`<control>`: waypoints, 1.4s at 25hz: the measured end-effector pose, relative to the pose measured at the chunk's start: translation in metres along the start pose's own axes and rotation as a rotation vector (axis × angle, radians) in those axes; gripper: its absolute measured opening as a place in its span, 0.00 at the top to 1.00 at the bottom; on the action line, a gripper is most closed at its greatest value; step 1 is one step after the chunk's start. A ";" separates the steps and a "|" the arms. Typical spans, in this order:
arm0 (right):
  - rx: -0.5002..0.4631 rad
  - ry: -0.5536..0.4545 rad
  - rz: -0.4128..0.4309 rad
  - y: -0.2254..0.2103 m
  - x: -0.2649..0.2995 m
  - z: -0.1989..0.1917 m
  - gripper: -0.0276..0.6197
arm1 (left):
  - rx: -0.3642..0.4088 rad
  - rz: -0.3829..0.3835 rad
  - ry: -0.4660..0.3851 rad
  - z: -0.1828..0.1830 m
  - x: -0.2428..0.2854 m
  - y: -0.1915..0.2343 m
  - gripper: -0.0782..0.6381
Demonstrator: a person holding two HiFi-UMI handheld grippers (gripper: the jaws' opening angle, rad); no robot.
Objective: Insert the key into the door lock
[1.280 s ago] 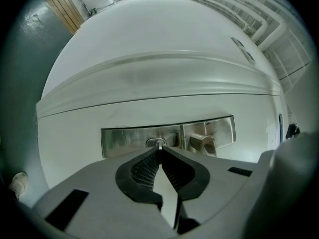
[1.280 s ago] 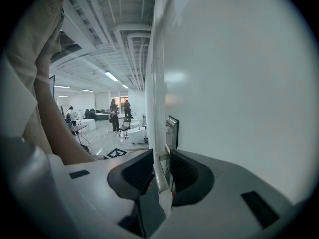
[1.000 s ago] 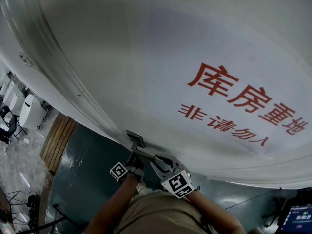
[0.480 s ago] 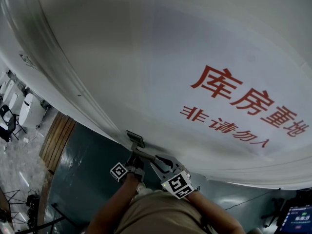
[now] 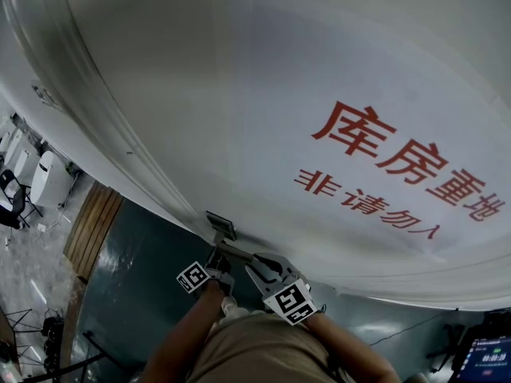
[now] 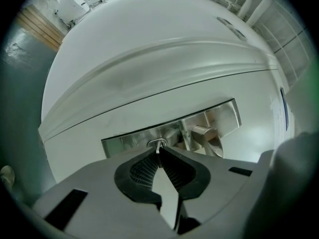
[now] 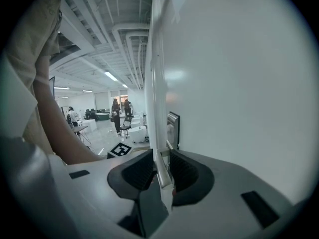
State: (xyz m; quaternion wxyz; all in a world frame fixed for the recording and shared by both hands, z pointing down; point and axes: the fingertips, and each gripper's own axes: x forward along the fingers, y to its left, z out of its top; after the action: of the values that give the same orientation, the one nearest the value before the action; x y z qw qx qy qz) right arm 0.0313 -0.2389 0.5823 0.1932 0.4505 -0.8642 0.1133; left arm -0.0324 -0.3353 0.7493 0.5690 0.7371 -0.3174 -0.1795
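Note:
A white door (image 5: 239,94) with red characters fills the head view. Its metal lock plate (image 5: 221,227) sits low on the door, with the lever handle (image 5: 238,251) running off to the right. My left gripper (image 5: 217,257) is shut on a small metal key (image 6: 158,144). The key's tip is at the keyhole in the lock plate (image 6: 129,139); how deep it sits is hidden by the jaws. The handle (image 6: 204,132) shows just right of it. My right gripper (image 7: 160,161) is shut on the handle's bar (image 7: 162,176), beside the lock plate (image 7: 173,128).
Dark green floor (image 5: 136,278) lies left of the door, with a wooden strip (image 5: 92,230) and white chairs (image 5: 48,182) beyond it. A lit screen (image 5: 483,357) is at the lower right. People (image 7: 117,113) stand far off in the hall.
My left gripper has rolled a little about its own line, and its marker cube has shifted slightly left in the head view. The right gripper has kept still.

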 end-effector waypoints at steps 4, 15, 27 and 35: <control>-0.005 -0.005 -0.002 0.001 -0.001 0.001 0.78 | 0.025 0.004 0.011 0.000 0.001 0.000 0.84; 0.004 -0.009 -0.008 0.004 -0.006 0.000 0.78 | 0.037 0.023 0.015 0.001 0.001 0.000 0.84; 0.011 -0.007 -0.004 0.011 -0.005 -0.001 0.78 | 0.080 0.049 0.041 0.001 -0.001 0.002 0.84; 0.000 -0.009 -0.001 0.010 -0.005 0.001 0.78 | 0.136 0.040 0.078 0.002 0.000 0.001 0.83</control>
State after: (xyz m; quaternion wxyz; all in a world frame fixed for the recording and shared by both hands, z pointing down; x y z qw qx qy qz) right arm 0.0255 -0.2302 0.5792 0.1892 0.4516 -0.8648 0.1111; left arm -0.0338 -0.3367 0.7501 0.5329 0.7740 -0.3213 -0.1172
